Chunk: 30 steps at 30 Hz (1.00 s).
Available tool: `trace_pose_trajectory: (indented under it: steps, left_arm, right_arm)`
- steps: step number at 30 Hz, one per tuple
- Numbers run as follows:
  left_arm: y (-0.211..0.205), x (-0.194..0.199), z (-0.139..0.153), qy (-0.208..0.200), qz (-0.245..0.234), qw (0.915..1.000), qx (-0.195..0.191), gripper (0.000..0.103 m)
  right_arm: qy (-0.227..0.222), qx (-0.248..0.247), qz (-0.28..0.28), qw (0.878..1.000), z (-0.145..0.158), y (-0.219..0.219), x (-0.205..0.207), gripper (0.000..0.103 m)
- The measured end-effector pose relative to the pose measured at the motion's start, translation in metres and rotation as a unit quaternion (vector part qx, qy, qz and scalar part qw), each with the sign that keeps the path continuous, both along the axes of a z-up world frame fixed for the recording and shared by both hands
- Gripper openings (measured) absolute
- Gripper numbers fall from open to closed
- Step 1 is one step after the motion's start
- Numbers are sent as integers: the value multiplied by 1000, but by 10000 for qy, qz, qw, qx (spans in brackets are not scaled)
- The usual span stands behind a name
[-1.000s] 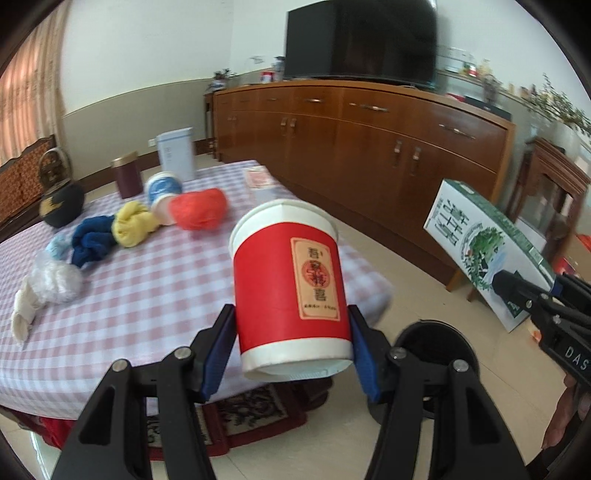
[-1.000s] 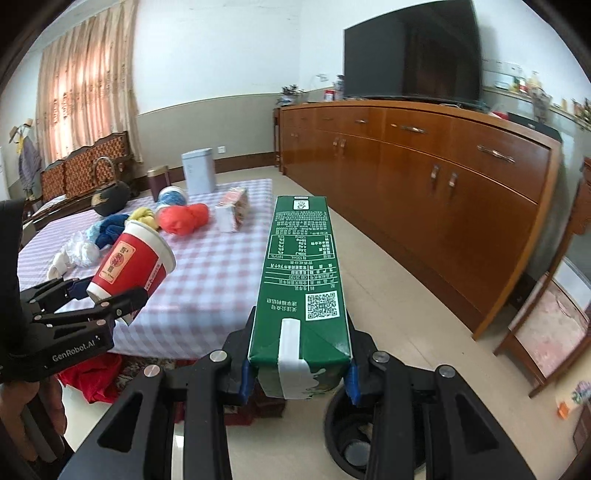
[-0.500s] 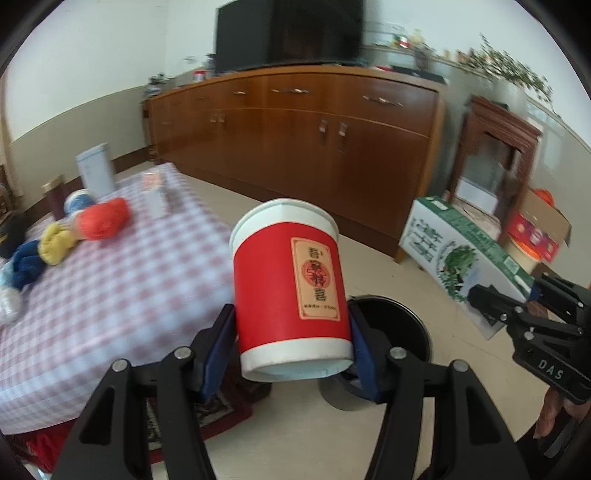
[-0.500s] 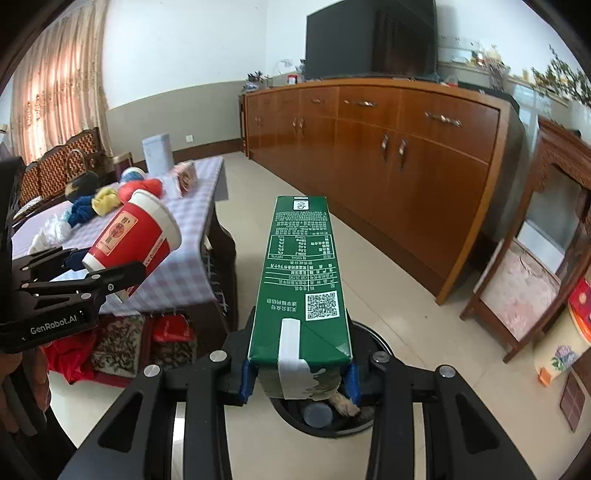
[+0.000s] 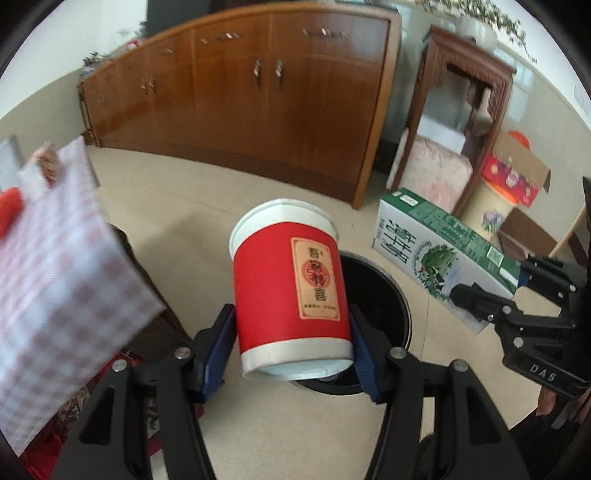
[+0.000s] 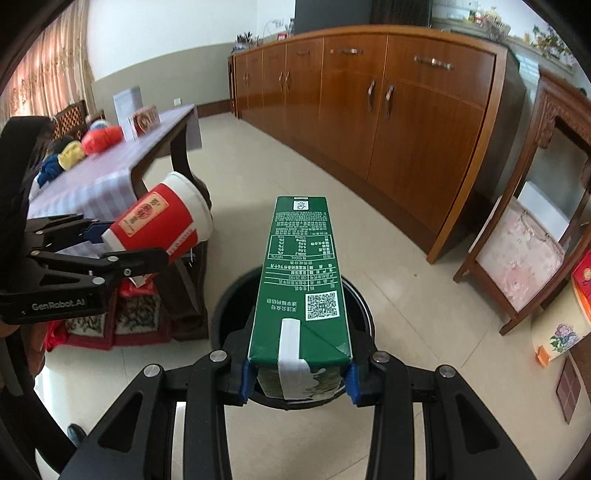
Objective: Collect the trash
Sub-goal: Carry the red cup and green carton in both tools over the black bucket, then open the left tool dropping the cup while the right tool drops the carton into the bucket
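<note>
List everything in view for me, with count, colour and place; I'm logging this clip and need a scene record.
cup: 1, red and white, clamped in the left gripper above the bin
carton: 1, green, clamped in the right gripper over the bin
bin: 1, black, on the floor under both grippers
table: 1, checked cloth, left of the bin
yarn balls: several, red, yellow, blue, on the table
box: 1, small, printed, near the table's far end
sideboard: 1, brown wood, along the wall
TV: 1, black, on the sideboard
left gripper: 1, black, blue pads
right gripper: 1, black, blue pads
</note>
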<state>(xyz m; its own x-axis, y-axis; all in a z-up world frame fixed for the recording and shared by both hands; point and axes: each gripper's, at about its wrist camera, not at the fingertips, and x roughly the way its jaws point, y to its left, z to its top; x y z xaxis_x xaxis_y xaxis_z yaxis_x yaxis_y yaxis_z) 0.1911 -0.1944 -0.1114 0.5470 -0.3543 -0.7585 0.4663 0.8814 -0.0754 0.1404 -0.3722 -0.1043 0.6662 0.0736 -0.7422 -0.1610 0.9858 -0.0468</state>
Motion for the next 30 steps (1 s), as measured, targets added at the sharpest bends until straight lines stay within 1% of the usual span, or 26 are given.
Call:
trace_pose_trajectory:
  steps: [4,5,6,7,8,9,10,11,14,15,17,20,25,30]
  left_arm:
    - [-17,13,-23,309,-149,9994,64,60]
    - [-23,17,-30,438,-264,9987,55,62]
    - [-28,22,-37,512,-330,9981,124,65]
    - [-30,27,-44,548,-303,9978,230,77]
    - [-29,31,-49,586,-225,9976,282,84]
    - [-25,32,-49,557,-152,9980,263,93]
    - [-22,31,-48,512,-93,9982,296,98]
    - [-17,29,-44,435,4,9983,375,99]
    - [-5,21,-33,328,132,9988,336,99]
    - [1,20,-30,283,189,9988,358,99]
    - [6,16,-24,194,292,9988,336,99]
    - [19,7,-16,129,361,9989,264,99]
    - [37,-4,1,-21,474,9986,249,99]
    - [46,-3,10,-146,636,9976,237,99]
  right_arm:
    - [283,-40,199,9994,-27,-9,16,40]
    - [360,-59,271,9990,-33,-10,21,40]
    - [457,-124,388,9981,-41,-10,26,40]
    - [474,-264,480,9974,-49,-12,31,47]
    - [478,-368,376,9975,-57,-17,37,89]
    - [632,-323,273,9971,-65,-25,43,103]
    - [648,-271,262,9972,-66,-29,44,103]
    - [606,-349,110,9975,-67,-34,45,103]
    - [526,-110,-148,9984,-60,-46,45,103]
    - [457,-149,-227,9986,-57,-47,44,103]
    - [337,-145,-264,9990,-50,-45,42,103]
    - [245,-229,-285,9990,-41,-39,37,103]
    - [121,-101,-359,9992,-26,-27,27,103]
    - [-10,-75,-245,9997,-12,-3,21,103]
